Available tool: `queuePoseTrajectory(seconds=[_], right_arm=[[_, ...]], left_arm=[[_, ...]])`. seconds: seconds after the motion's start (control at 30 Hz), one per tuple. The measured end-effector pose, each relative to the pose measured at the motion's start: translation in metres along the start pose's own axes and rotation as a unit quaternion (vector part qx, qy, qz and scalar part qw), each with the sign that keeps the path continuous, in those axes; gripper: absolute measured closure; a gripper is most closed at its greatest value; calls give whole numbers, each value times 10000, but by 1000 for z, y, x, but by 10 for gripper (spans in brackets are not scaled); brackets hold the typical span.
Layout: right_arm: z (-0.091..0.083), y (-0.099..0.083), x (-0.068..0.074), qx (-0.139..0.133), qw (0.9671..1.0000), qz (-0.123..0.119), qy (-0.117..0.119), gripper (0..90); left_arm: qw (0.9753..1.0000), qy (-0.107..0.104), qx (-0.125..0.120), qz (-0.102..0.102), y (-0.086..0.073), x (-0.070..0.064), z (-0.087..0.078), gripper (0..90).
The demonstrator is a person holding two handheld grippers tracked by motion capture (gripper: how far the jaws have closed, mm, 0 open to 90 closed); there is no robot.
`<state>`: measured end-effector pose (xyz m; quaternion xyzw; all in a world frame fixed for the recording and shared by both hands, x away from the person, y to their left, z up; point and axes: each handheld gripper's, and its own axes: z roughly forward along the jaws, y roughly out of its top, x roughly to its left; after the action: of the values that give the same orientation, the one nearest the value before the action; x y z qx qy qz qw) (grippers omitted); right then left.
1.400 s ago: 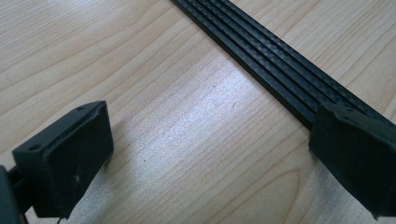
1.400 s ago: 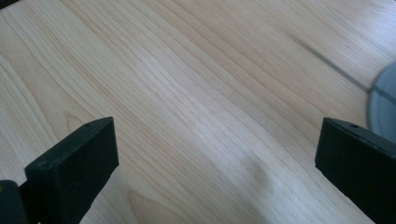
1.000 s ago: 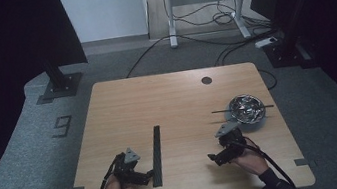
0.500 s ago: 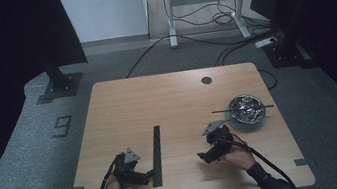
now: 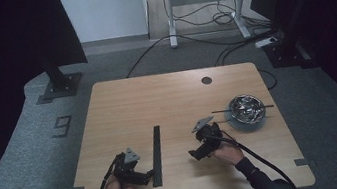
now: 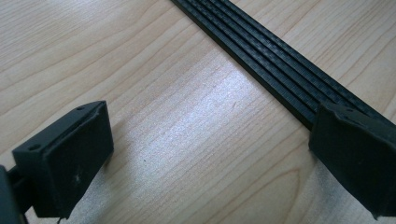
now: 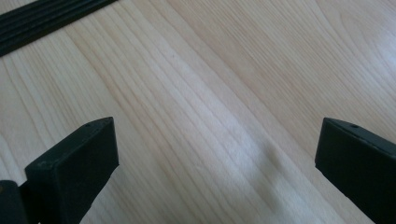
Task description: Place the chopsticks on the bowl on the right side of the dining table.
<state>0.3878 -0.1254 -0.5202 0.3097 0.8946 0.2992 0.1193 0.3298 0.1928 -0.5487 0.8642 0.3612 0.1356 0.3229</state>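
Lab; black curtains (image 5: 7, 43), floor cables (image 5: 205, 18)

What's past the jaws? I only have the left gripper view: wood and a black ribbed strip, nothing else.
Observer: The black strip lies lengthwise on the table, just right of the left gripper. That gripper's jaws are open, with nothing between them.
Operator: Where's the other gripper?
Observer: The right gripper is to the right of the strip, jaws wide open over bare wood, pointing toward the strip.
Operator: Anything else on the table?
Observer: A metal bowl on a grey plate near the right edge, with a thin dark rod laid across the bowl's rim.
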Motion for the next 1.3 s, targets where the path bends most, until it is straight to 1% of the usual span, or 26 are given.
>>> queuePoseTrajectory(seconds=[0.2, 0.27, 0.4, 0.67, 0.77, 0.87, 0.93, 1.03, 1.3], right_arm=[[8, 12, 4, 5, 10000, -92, 34, 0], [11, 17, 5, -18, 9999, -92, 76, 0], [16, 24, 8, -22, 9999, -135, 82, 0], [25, 38, 14, -99, 9998, -134, 99, 0], [31, 45, 19, -59, 9997, -216, 97, 0], [34, 48, 20, -72, 9997, -218, 122, 0], [39, 54, 24, -92, 9997, -201, 138, 0], [42, 59, 28, -144, 9996, -126, 186, 0], [54, 71, 36, -82, 9997, -182, 132, 0]], left_arm=[[10000, -1, -13, -13, 0, 0, 0, 0], [10000, -1, -12, -12, 0, 0, 0, 0], [10000, -1, -11, -11, 0, 0, 0, 0], [10000, -2, -11, -12, 0, 0, 0, 0], [10000, -2, -11, -10, 0, 0, 0, 0], [10000, -2, -11, -13, 0, 0, 0, 0], [10000, -2, -12, -13, 0, 0, 0, 0], [10000, -2, -7, -8, 0, 0, 0, 0], [10000, -1, -6, -7, 0, 0, 0, 0]])
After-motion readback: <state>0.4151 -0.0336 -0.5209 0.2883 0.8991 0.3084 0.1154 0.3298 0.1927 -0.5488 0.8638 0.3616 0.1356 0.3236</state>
